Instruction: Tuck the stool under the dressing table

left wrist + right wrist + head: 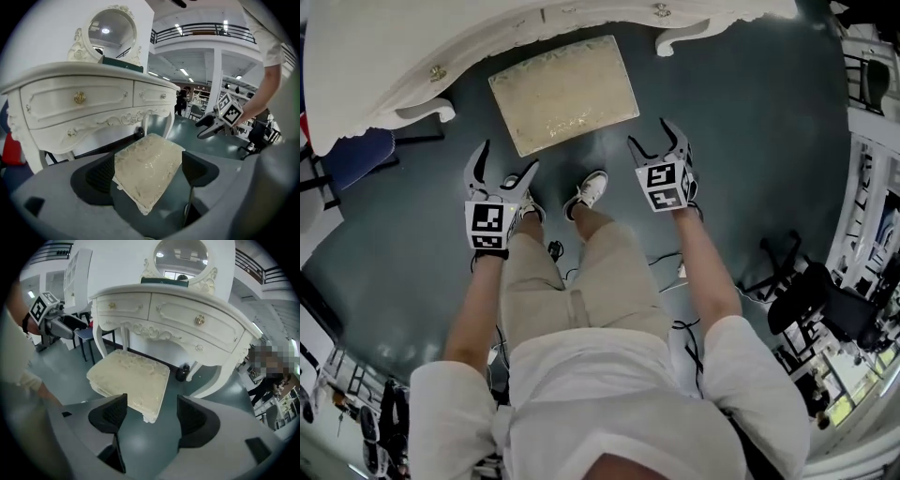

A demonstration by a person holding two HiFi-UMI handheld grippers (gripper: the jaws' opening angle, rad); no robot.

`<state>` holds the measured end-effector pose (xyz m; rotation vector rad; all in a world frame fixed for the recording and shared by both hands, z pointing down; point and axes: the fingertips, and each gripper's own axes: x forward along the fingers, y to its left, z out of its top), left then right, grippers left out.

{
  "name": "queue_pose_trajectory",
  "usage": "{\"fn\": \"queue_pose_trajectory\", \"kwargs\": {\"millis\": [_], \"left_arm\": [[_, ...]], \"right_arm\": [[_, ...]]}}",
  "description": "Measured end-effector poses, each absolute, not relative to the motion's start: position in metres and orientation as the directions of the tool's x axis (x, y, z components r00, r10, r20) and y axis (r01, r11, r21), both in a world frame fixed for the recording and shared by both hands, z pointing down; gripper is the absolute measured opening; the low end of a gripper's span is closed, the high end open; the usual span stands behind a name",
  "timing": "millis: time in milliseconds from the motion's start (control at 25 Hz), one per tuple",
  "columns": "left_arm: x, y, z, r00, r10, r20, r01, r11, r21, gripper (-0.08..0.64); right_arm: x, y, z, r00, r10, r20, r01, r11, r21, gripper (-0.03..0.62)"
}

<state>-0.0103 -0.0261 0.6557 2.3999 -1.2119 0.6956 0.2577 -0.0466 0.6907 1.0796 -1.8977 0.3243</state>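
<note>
Cream quilted rectangular stool (564, 92) with white carved legs: stands on the dark grey-green floor (750, 122), in front of the white carved dressing table with gold knobs (441, 37), between its two curled front legs. Sits slightly askew to the table front, far edge close to it, most of the seat out in the open. Not yet tucked in.

Left gripper (508, 157), grey with a square-marker cube: hangs over the floor on the near side of the stool, apart from it. Points forward and down at the seat. Jaws apart, black ribbed pads (101, 174) clear of everything, nothing between them, only the seat showing beyond the gap.

Right gripper (649, 133), same make: hangs off the stool's near right corner, close but not touching. Jaws spread wide and empty, with the stool's corner leg and bare floor beyond.

White sneakers (592, 187) on the floor between the two grippers, just short of the stool.

Above the table, a round mirror in a white ornate frame (112, 30). Blue chair (361, 155) off to the table's left side.
</note>
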Motion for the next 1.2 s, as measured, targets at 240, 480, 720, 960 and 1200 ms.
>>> {"fn": "queue_pose_trajectory", "kwargs": {"millis": [240, 480, 720, 960, 1200], "left_arm": [[-0.001, -0.029, 0.734, 0.528, -0.599, 0.602, -0.786, -0.613, 0.079, 0.446], [0.001, -0.021, 0.799, 0.511, -0.551, 0.659, -0.783, -0.616, 0.092, 0.457], [0.001, -0.008, 0.840, 0.456, -0.532, 0.713, -0.836, -0.531, 0.139, 0.462], [0.002, 0.006, 0.858, 0.443, -0.494, 0.748, -0.843, -0.514, 0.160, 0.462], [0.005, -0.002, 0.866, 0.449, -0.492, 0.746, -0.858, -0.470, 0.207, 0.458]], "right_arm": [[0.258, -0.052, 0.770, -0.188, -0.509, 0.840, -0.752, 0.625, 0.210, 0.331], [0.267, -0.062, 0.822, -0.119, -0.458, 0.881, -0.733, 0.639, 0.233, 0.334], [0.260, -0.072, 0.843, -0.117, -0.438, 0.892, -0.701, 0.672, 0.238, 0.340], [0.258, -0.070, 0.847, -0.144, -0.410, 0.901, -0.674, 0.707, 0.214, 0.323], [0.254, -0.064, 0.863, -0.119, -0.357, 0.926, -0.599, 0.770, 0.220, 0.291]]}}
